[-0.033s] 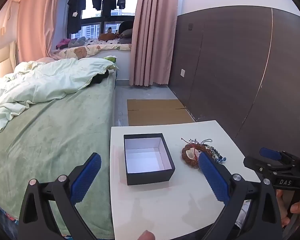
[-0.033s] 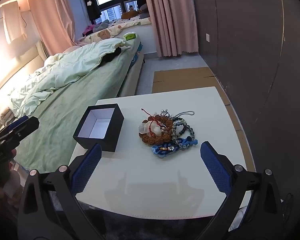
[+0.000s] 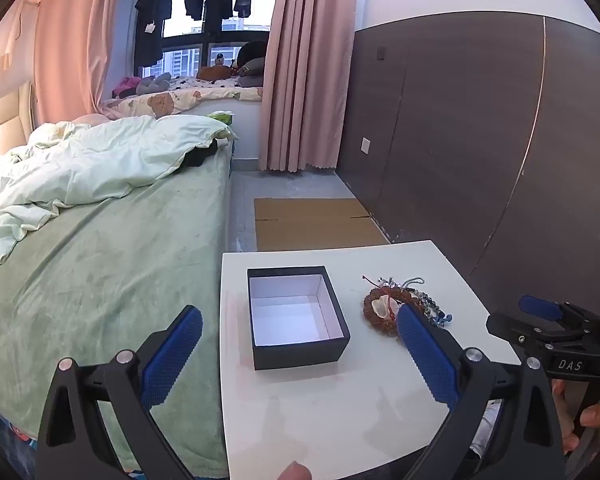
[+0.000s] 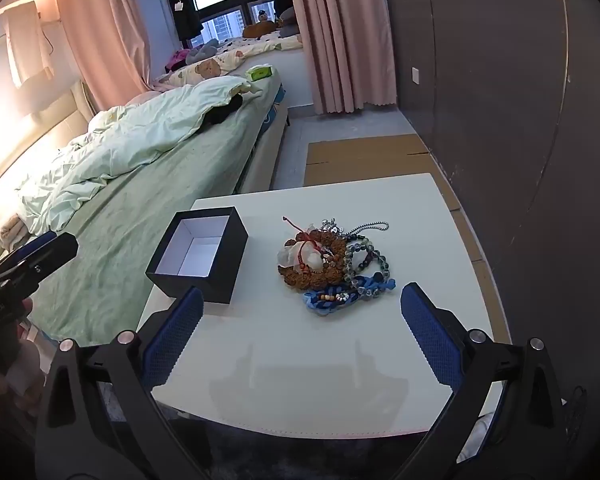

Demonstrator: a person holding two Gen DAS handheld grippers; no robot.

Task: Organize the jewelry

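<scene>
Nothing has changed: both the left gripper (image 3: 300,354) and right gripper (image 4: 302,328) hover wide and unloaded; bracelets (image 4: 334,262) lie piled beside the bare box (image 4: 198,254) on the worktop (image 4: 320,360), none packed.

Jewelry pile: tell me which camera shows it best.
The right wrist view. There the jewelry pile lies unobstructed on the white table, every bracelet distinct. In the left wrist view it is smaller and the left gripper finger partly covers it.

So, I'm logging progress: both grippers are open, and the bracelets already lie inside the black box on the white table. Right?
Not quite. The black box is empty; the bracelets lie in a pile beside it on the white table, as the right wrist view shows. The rest stands.
</scene>
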